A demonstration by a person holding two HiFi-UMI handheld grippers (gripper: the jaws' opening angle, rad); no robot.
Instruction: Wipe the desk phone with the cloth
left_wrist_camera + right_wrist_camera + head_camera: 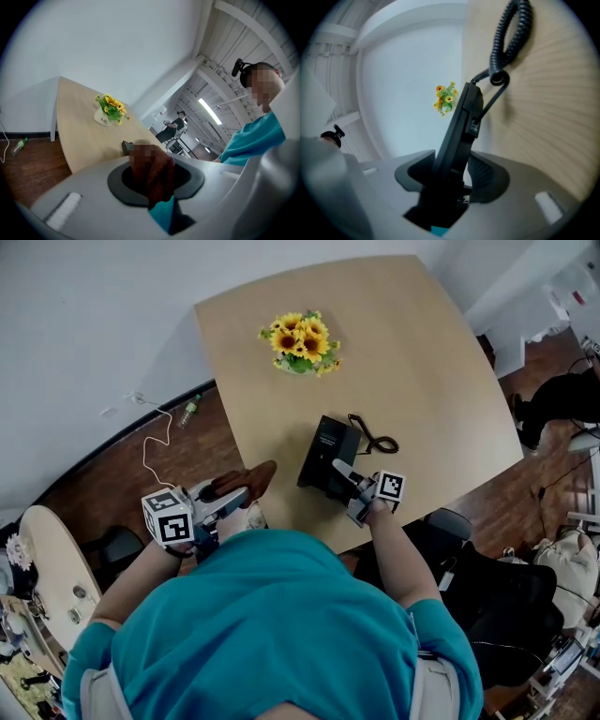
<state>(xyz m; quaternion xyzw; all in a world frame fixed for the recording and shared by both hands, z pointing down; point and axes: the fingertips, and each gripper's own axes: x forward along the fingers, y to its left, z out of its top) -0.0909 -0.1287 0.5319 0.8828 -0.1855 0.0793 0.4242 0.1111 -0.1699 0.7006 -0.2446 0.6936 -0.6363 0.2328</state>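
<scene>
The black desk phone [326, 451] sits near the front edge of the light wooden table [422, 362], its coiled cord [375, 439] lying to its right. My right gripper [342, 474] reaches in from the near side. In the right gripper view the phone [461, 126] runs edge-on between the jaws of that gripper [450, 176], which are shut on it, and the cord [511, 37] loops above. My left gripper [239, 496] hovers left of the phone at the table's corner, shut on a brown cloth [248, 482]. The cloth [157, 171] bunches between the jaws in the left gripper view.
A pot of sunflowers [302, 341] stands mid-table, far beyond the phone. A bottle [190, 411] and a white cable [150, 442] lie on the wooden floor at the left. A dark office chair [487, 606] is at the right. A person [176, 126] sits far off.
</scene>
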